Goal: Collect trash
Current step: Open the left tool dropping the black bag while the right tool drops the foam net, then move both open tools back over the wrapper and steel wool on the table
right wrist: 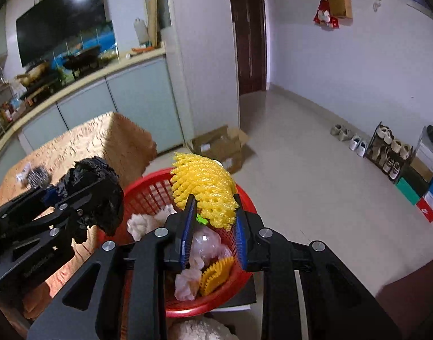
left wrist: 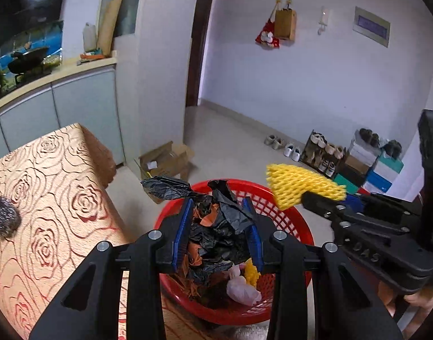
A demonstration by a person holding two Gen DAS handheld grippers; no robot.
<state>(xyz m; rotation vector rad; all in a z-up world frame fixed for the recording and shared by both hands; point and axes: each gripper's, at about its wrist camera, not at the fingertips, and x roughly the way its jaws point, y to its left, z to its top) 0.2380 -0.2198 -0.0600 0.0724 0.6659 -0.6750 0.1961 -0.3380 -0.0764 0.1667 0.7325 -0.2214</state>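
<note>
A red plastic basket (left wrist: 297,226) stands on the floor beside the table and holds crumpled trash. My left gripper (left wrist: 220,215) is shut on a crumpled black plastic bag (left wrist: 224,212) and holds it over the basket. My right gripper (right wrist: 213,212) is shut on a yellow foam fruit net (right wrist: 205,184) over the same basket (right wrist: 148,189). The right gripper (left wrist: 315,198) with the yellow net (left wrist: 298,184) shows at the right of the left wrist view. The left gripper with the black bag (right wrist: 100,198) shows at the left of the right wrist view.
A table with a gold rose-pattern cloth (left wrist: 46,198) stands left of the basket, with a steel scrubber (left wrist: 4,221) on it. A cardboard box (left wrist: 168,161) lies on the floor behind. Shoes and boxes (left wrist: 358,158) line the right wall. A kitchen counter (right wrist: 89,82) runs behind the table.
</note>
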